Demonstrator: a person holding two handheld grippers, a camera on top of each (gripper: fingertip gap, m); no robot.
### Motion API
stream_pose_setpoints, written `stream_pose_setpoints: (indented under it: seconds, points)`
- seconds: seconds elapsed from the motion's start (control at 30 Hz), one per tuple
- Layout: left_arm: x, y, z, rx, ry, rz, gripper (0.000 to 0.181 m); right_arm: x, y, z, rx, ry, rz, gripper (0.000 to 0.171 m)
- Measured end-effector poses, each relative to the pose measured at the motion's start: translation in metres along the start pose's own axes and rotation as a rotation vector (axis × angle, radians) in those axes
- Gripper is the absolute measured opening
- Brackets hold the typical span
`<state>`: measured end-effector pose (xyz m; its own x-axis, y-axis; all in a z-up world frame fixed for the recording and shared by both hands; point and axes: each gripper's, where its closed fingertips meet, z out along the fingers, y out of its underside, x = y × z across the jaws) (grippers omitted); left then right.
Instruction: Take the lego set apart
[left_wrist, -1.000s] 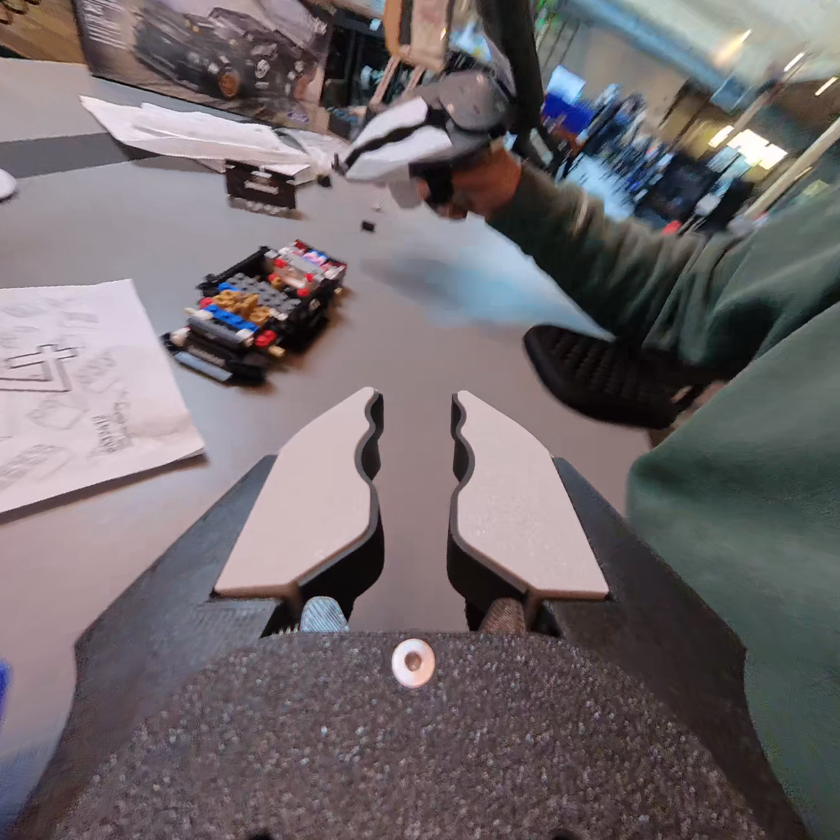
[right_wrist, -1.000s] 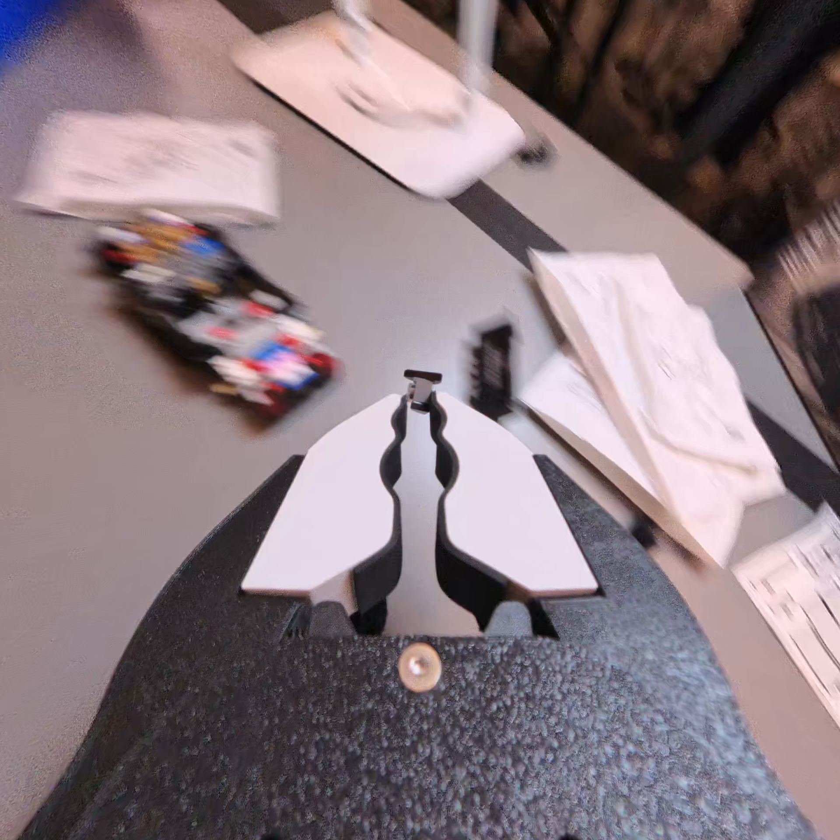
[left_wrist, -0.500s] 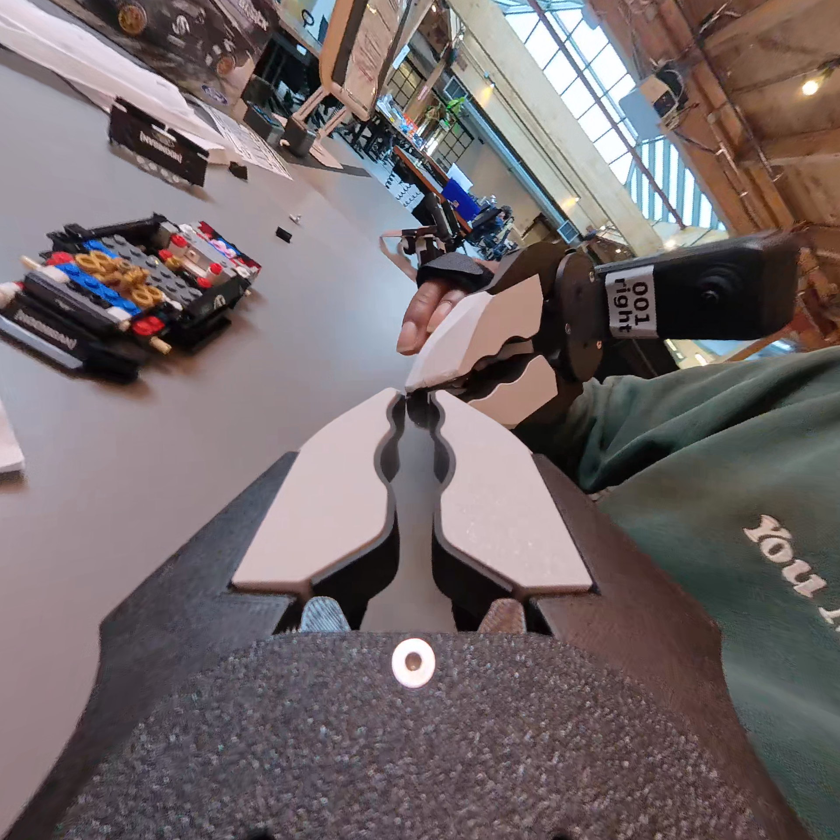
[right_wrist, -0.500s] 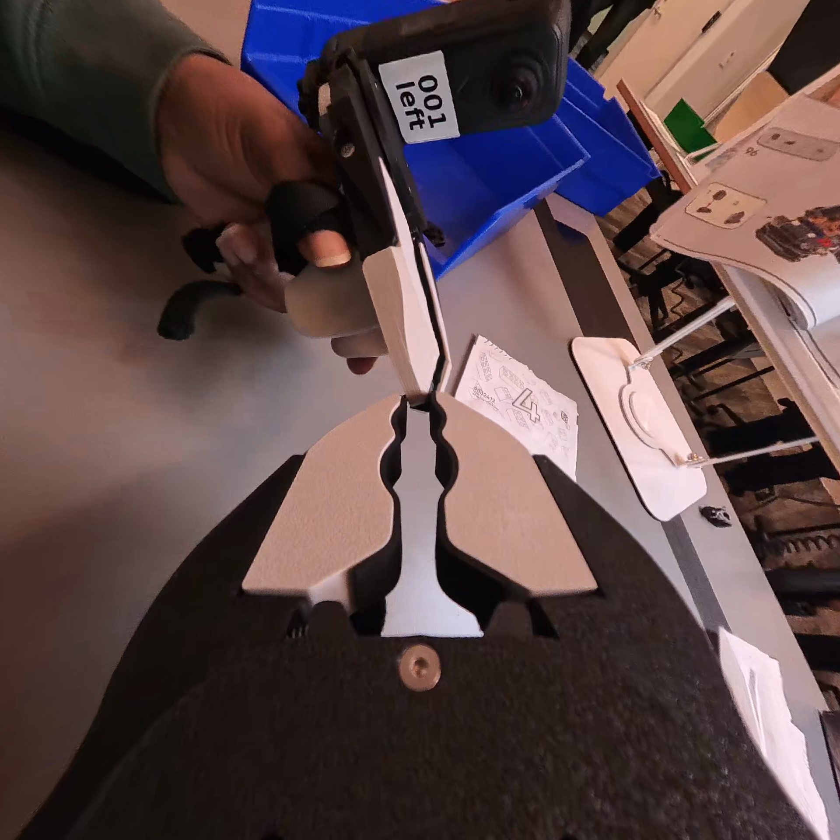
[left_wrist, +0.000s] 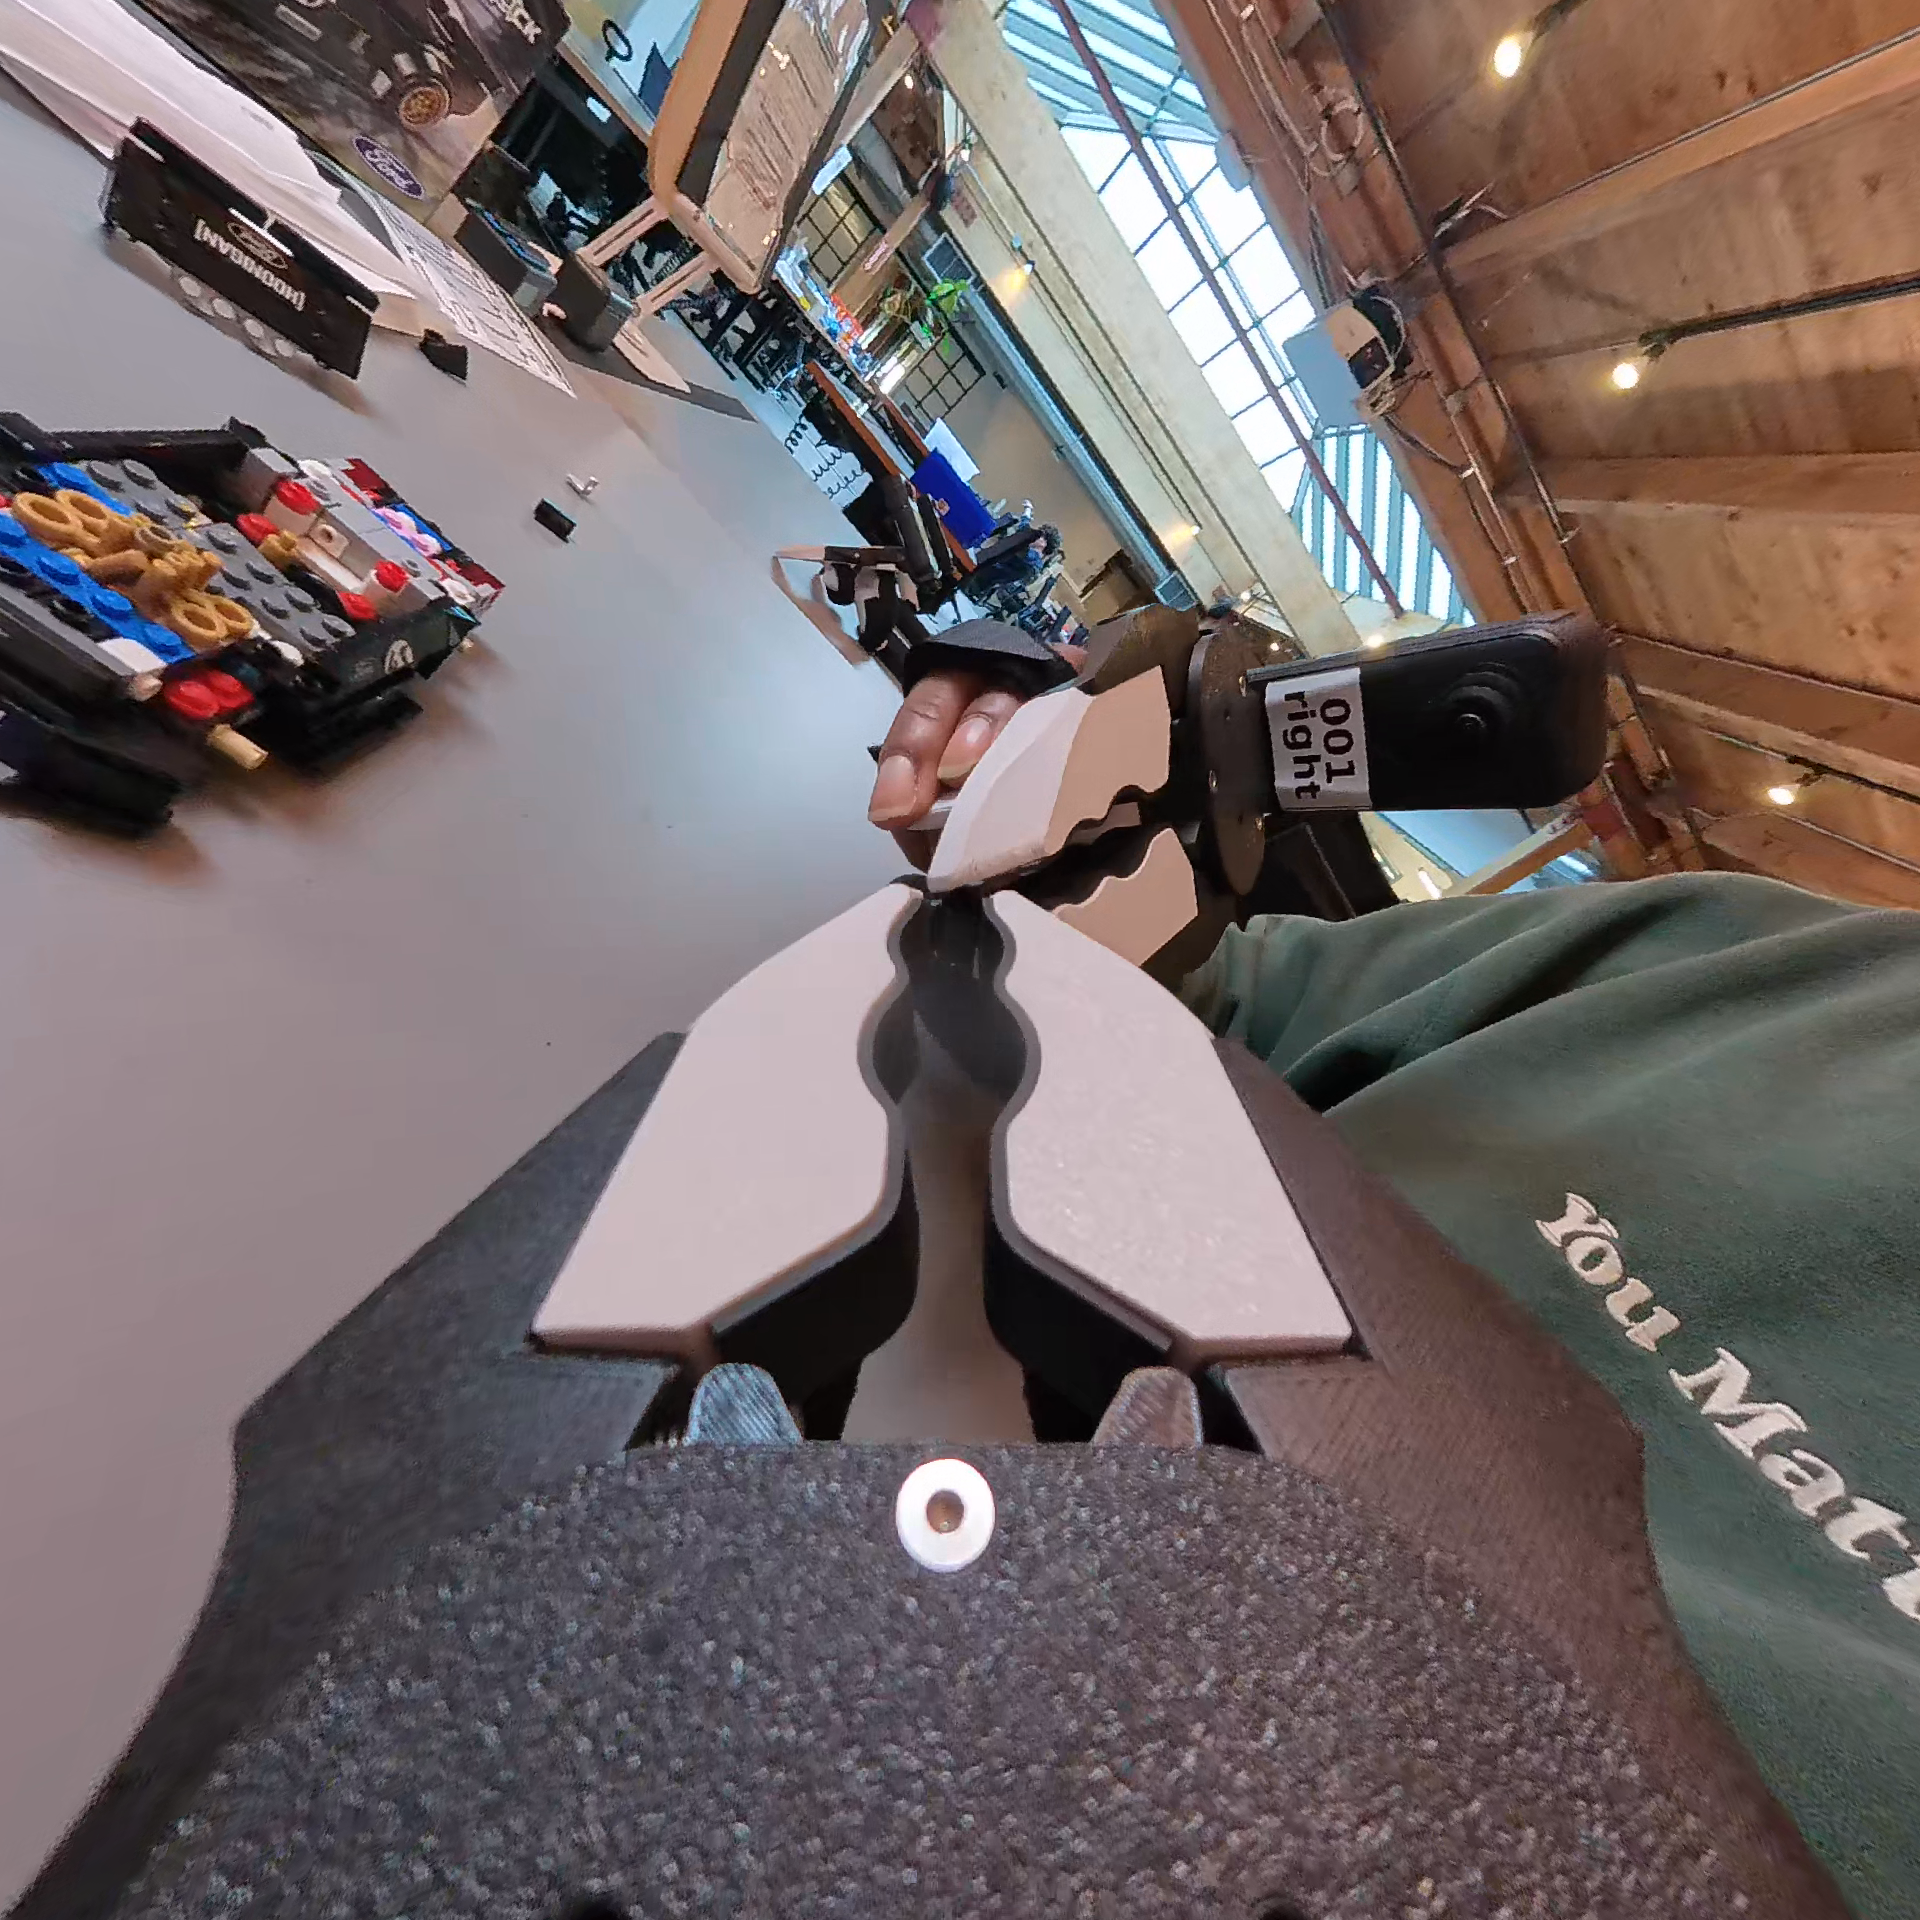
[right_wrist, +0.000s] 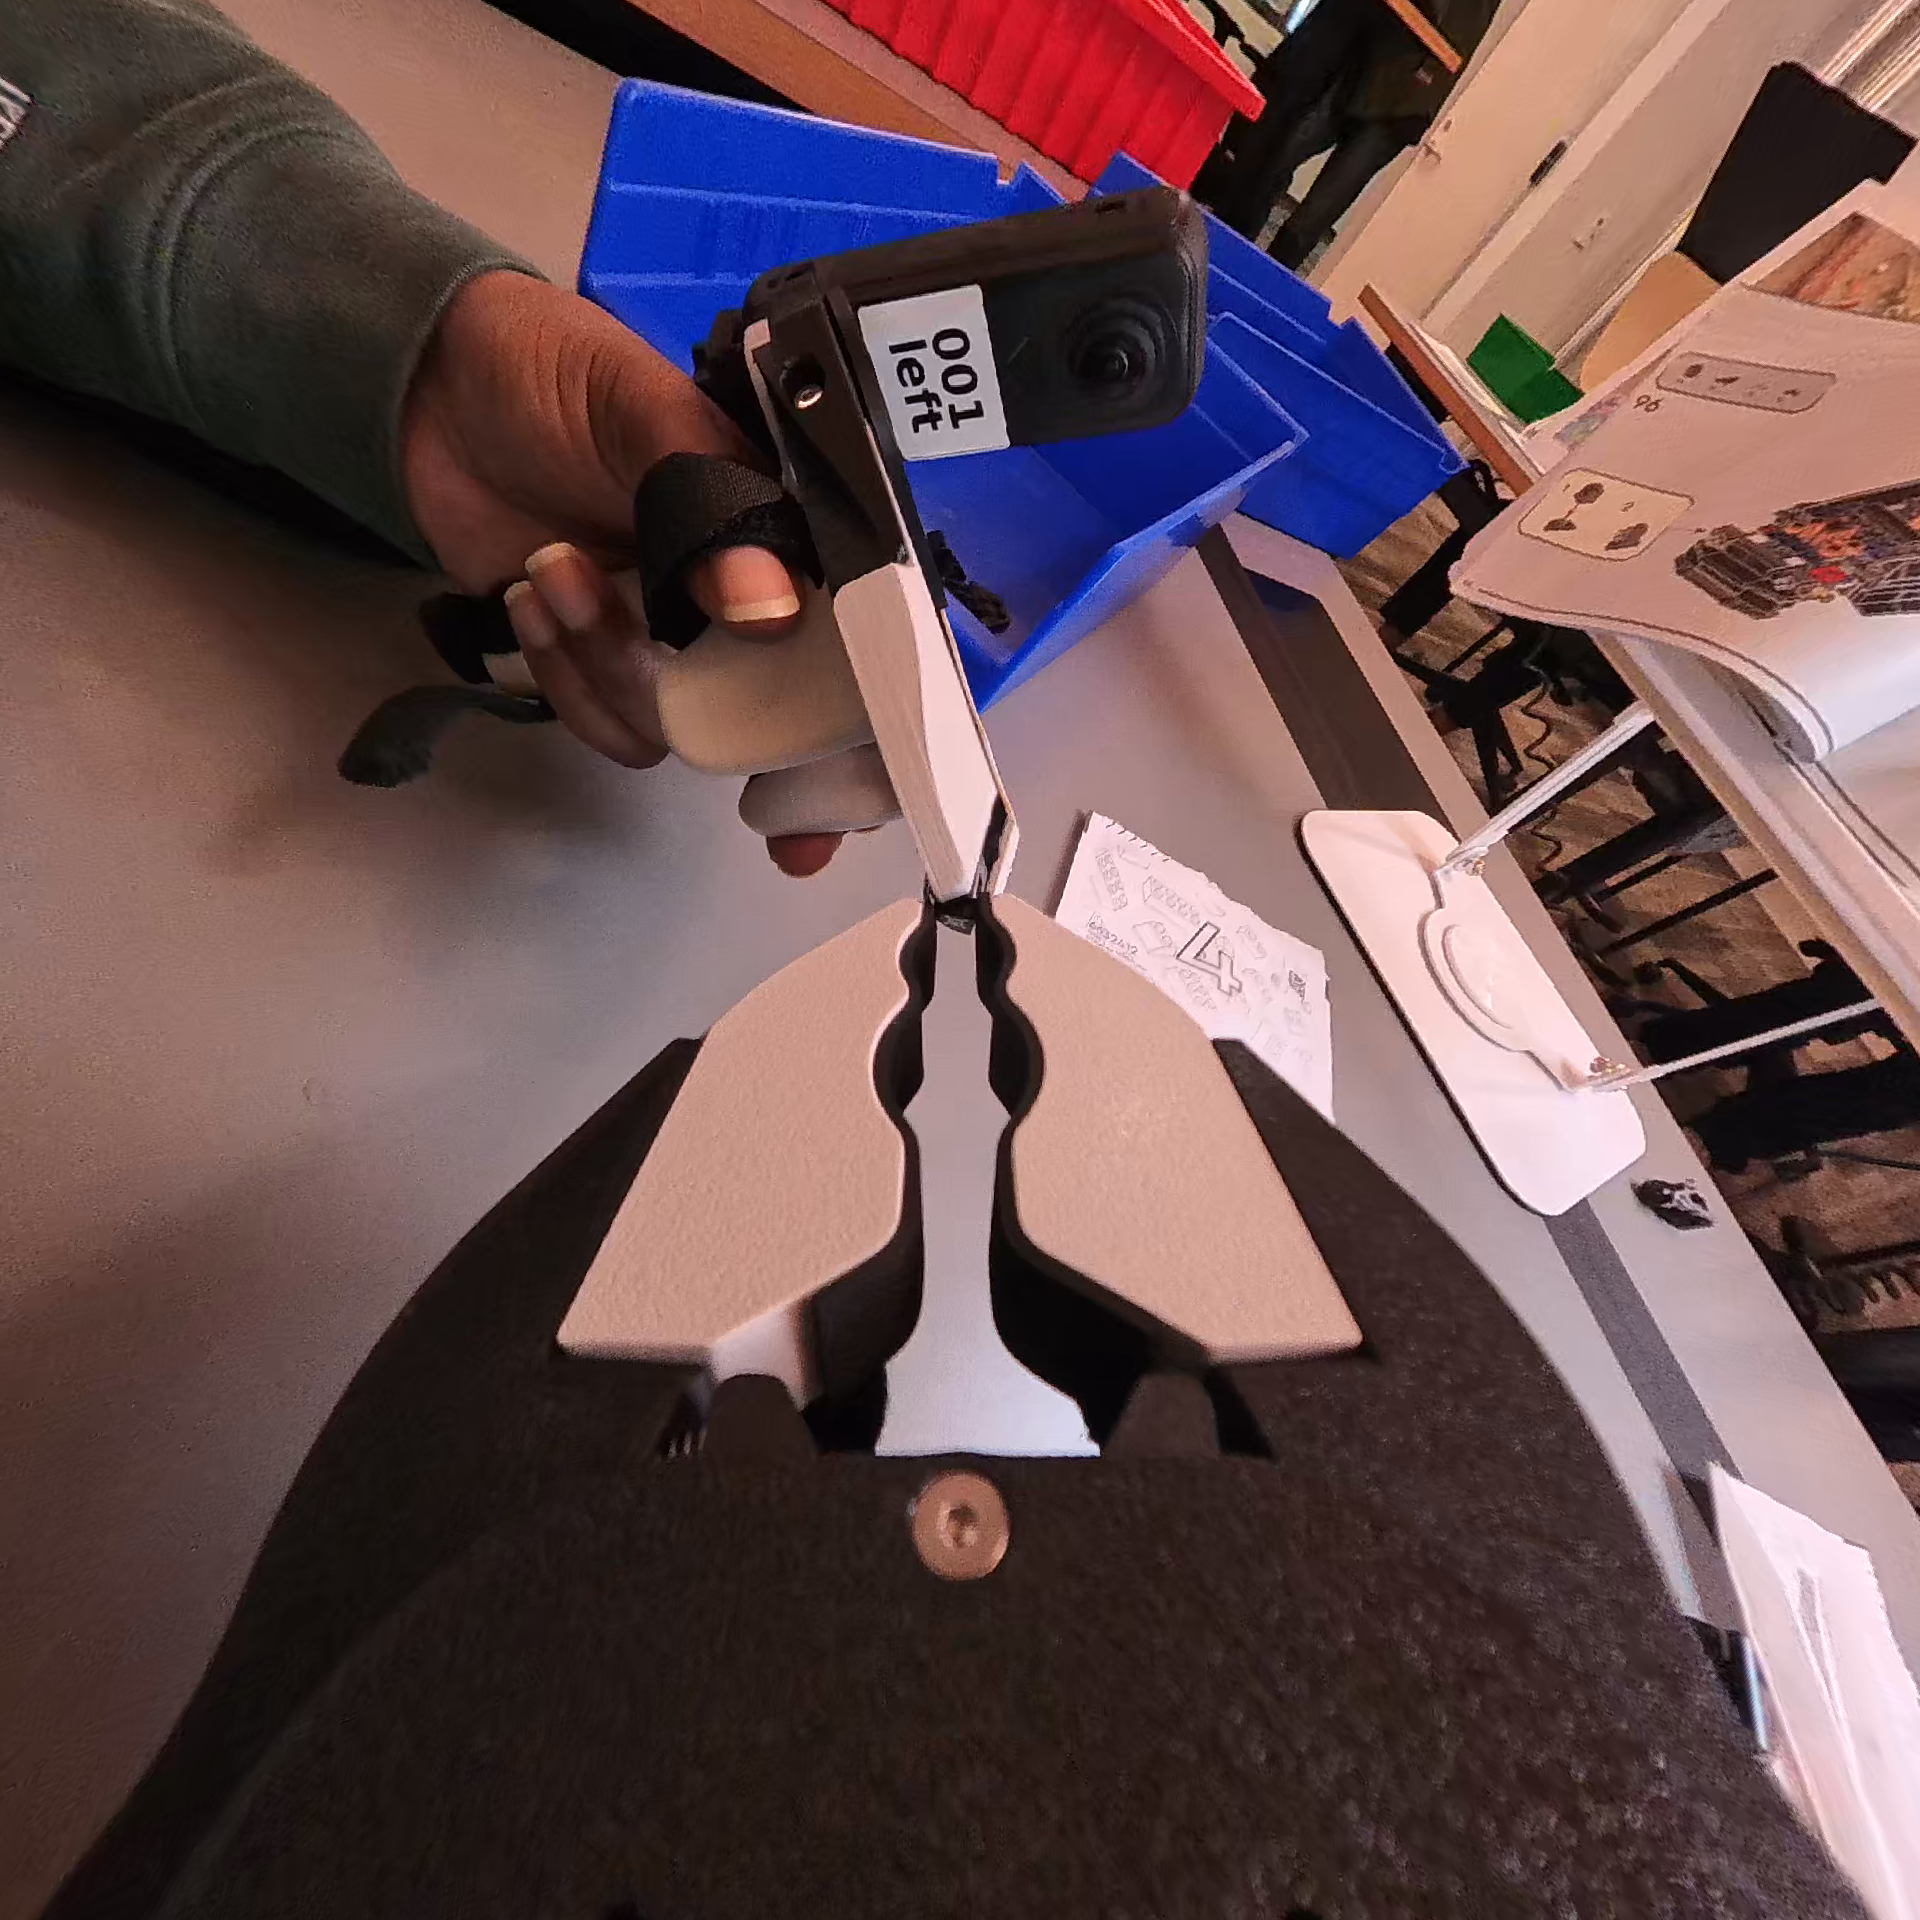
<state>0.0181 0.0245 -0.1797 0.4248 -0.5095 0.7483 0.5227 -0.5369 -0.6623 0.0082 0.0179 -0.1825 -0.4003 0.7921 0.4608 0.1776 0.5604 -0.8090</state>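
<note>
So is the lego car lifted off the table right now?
No, the lego car sits on the grey table, away from both hand-held grippers.

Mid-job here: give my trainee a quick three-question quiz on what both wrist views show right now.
1. True or false: the left gripper and right gripper meet tip to tip on one small black piece.
2. Where is the lego car? A) between the left gripper's fingers B) on the table, apart from both grippers C) in the blue bin
3. Fill in: in the right wrist view, the blue bin lies ___ the left gripper.

Key: 1 true; 2 B; 3 behind.
</note>
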Motion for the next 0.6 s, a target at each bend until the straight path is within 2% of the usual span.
stream_pose_setpoints:
  seconds: [0.1, 0.2, 0.3, 0.37, 0.6]
  points:
    - [-0.003, 0.004, 0.002, -0.019, -0.003, -0.015, 0.009, -0.002, 0.006, -0.001, -0.006, -0.027, 0.013, 0.007]
    - [-0.014, -0.016, -0.018, 0.075, -0.030, -0.051, 0.008, -0.001, 0.027, -0.007, -0.053, -0.044, 0.032, 0.002]
    - [-0.009, -0.006, -0.012, 0.014, -0.044, 0.034, 0.009, -0.015, 0.038, -0.002, -0.080, -0.133, 0.085, 0.002]
    - [-0.004, -0.002, -0.003, 0.007, 0.007, -0.033, 0.008, -0.026, 0.043, 0.008, -0.102, -0.174, 0.084, 0.003]
    - [-0.021, 0.006, -0.006, 0.009, -0.001, -0.169, 0.008, -0.045, 0.064, 0.016, -0.165, -0.264, 0.109, 0.008]
